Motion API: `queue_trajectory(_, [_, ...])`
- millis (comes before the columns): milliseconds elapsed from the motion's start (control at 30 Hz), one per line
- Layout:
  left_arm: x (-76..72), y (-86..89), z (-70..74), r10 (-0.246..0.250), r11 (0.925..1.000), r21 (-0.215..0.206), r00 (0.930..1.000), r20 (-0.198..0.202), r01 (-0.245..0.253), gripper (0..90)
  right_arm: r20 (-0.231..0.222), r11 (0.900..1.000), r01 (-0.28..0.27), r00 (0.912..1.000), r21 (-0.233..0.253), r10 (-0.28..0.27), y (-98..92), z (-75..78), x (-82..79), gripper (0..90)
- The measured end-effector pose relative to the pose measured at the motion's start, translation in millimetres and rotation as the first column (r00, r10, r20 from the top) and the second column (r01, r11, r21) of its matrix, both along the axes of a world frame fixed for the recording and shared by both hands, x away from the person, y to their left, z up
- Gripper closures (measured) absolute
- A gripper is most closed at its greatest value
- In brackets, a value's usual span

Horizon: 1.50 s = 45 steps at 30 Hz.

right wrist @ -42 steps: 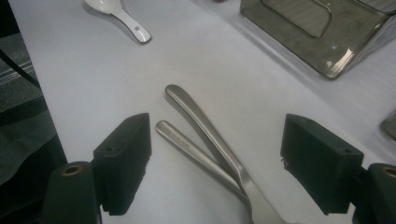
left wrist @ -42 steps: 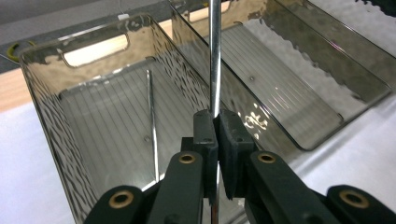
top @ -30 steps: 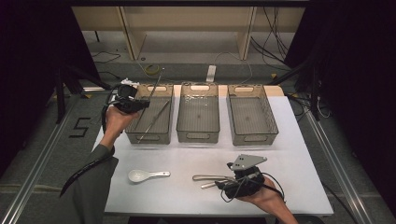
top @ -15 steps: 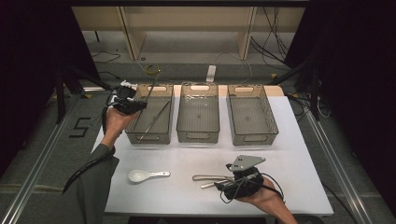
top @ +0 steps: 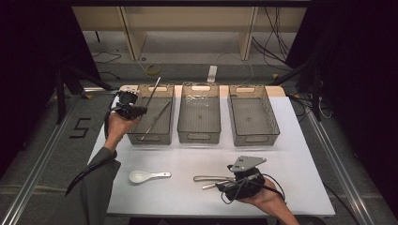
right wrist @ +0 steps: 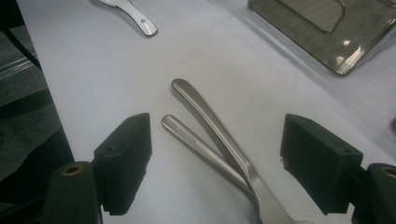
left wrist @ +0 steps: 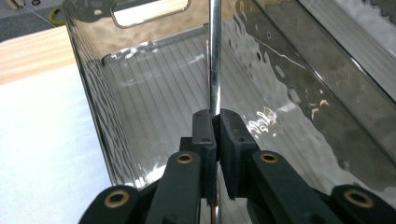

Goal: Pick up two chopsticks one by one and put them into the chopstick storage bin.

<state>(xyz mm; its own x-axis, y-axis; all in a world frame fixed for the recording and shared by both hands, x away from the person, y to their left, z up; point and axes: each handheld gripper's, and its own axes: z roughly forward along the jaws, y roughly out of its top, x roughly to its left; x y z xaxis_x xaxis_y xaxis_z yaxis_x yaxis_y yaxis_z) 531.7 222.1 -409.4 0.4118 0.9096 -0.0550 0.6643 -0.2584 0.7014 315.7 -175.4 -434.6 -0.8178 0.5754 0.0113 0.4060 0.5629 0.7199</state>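
High view: the left gripper (top: 136, 110) holds a metal rod (top: 153, 93) tilted over the left bin (top: 150, 137), while the right gripper (top: 224, 186) sits at two utensil handles (top: 209, 181) lying crosswise on the table (top: 300, 159). Left gripper view: jaws clenched on the rod, its long axis running up and away over the bin. Right gripper view: jaws spread wide, the handles (right wrist: 205, 135) between them, pointing away and left.

The left gripper (top: 133, 111) has lowered its metal rod (top: 153, 91) slightly toward the left bin (top: 134, 138).
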Motion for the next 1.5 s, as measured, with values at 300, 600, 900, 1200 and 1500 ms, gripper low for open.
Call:
queue_trajectory(300, [-8.4,-6.4,7.4,-0.041,0.9984,-0.038,0.9991,0.006,0.041,63.8,-0.006,1.000,-0.002,1.0000,0.003,0.002,0.3,0.2,-0.6,26.0])
queue_trajectory(600, [-52.1,-16.1,22.1,-0.133,0.9854,-0.101,0.9899,0.050,0.137,36.9,0.008,1.000,0.013,0.9999,0.015,-0.014,-1.8,2.2,-1.5,26.0])
queue_trajectory(900, [-73.9,-18.9,23.6,-0.204,0.9757,-0.073,0.9781,0.043,0.207,30.1,0.018,1.000,0.018,0.9997,0.005,-0.018,-3.5,1.4,-1.4,26.1])
queue_trajectory(1200, [-92.4,-33.6,18.2,-0.281,0.9593,-0.023,0.9596,0.013,0.281,27.0,0.017,1.000,0.019,0.9997,0.004,-0.019,-3.9,1.0,-1.4,26.1])
queue_trajectory(1500, [-105.4,-38.7,17.8,-0.339,0.9409,0.011,0.9409,-0.002,0.339,24.4,0.025,1.000,0.025,0.9994,0.011,-0.026,-5.6,2.0,-1.8,26.1])
